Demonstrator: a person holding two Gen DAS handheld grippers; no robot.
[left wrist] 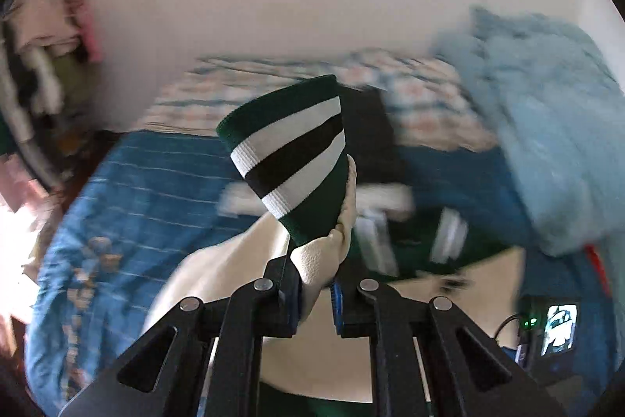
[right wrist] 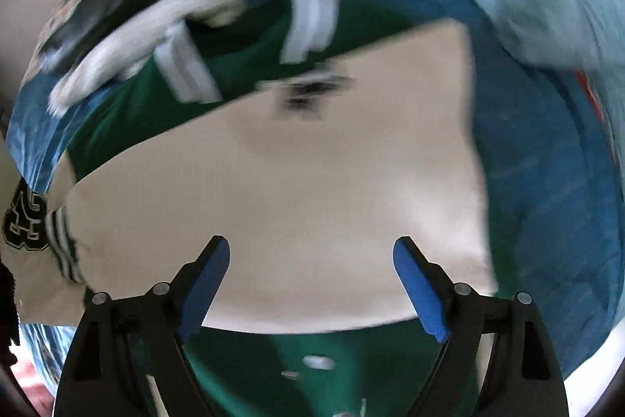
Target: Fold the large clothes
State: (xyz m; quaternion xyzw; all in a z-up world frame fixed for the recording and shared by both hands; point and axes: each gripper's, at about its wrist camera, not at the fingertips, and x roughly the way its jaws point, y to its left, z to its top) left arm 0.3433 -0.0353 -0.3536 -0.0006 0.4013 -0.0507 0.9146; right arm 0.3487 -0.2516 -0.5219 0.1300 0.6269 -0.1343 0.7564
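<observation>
Blue bedspread (right wrist: pixel 547 159) covers the bed under everything, with a checked sheet (left wrist: pixel 422 92) toward the far edge and a pale blue blanket (left wrist: pixel 547 127) heaped at the far right corner. On the bedspread lies the jacket (right wrist: pixel 312 190), green in the body and cream across the broad panel below my right gripper (right wrist: pixel 312 284); its striped cuffs and hem sit toward the far side of the bed.

My right gripper stands wide over the cream panel, blue pads apart with nothing between them. My left gripper (left wrist: pixel 316 296) is clamped tight on a cream sleeve (left wrist: pixel 324 253), just below its cuff (left wrist: pixel 289 155), which sticks up past the fingers in green, white and black bands.

I judge this to be the sleeve fold: carry the lifted sleeve across onto the body. To do it well I should keep the left grip firm until the cuff lies flat, lay the sleeve straight along the panel rather than at a slant, and use the free right gripper to pin the body near the shoulder so the jacket does not drag over the bedspread. Letting go early would leave the sleeve twisted.
</observation>
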